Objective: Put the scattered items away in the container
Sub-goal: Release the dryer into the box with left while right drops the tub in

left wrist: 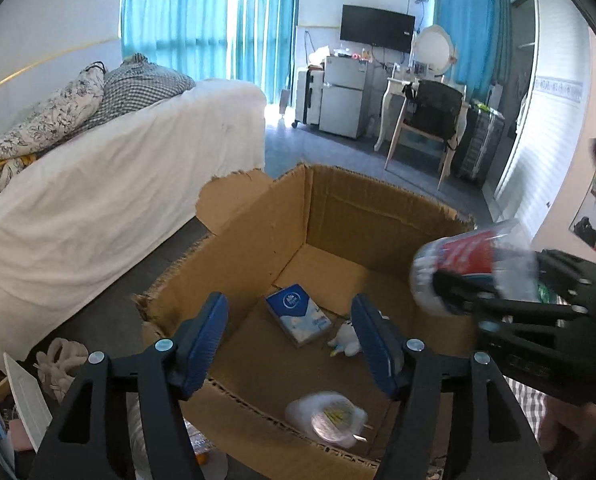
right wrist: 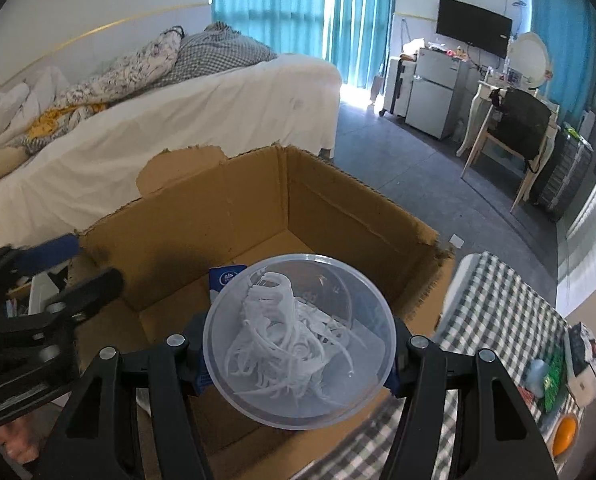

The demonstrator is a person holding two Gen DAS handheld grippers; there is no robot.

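Note:
An open cardboard box [left wrist: 338,216] stands on the floor; it also shows in the right wrist view [right wrist: 338,208]. Inside lie a blue tissue pack [left wrist: 298,314], a small white toy [left wrist: 346,340] and a blurred clear bag [left wrist: 326,414]. My left gripper [left wrist: 289,340] is open and empty above the box's near side. My right gripper [right wrist: 298,356] is shut on a clear plastic tub [right wrist: 298,340] holding pale plastic pieces, above the box. In the left wrist view the tub [left wrist: 470,264] shows a red label.
A white bed [left wrist: 109,184] stands left of the box. A checked cloth surface [right wrist: 498,320] on the right carries small items [right wrist: 570,364]. Clutter [left wrist: 17,400] lies at the box's left. A desk and chair [left wrist: 426,120] stand farther back.

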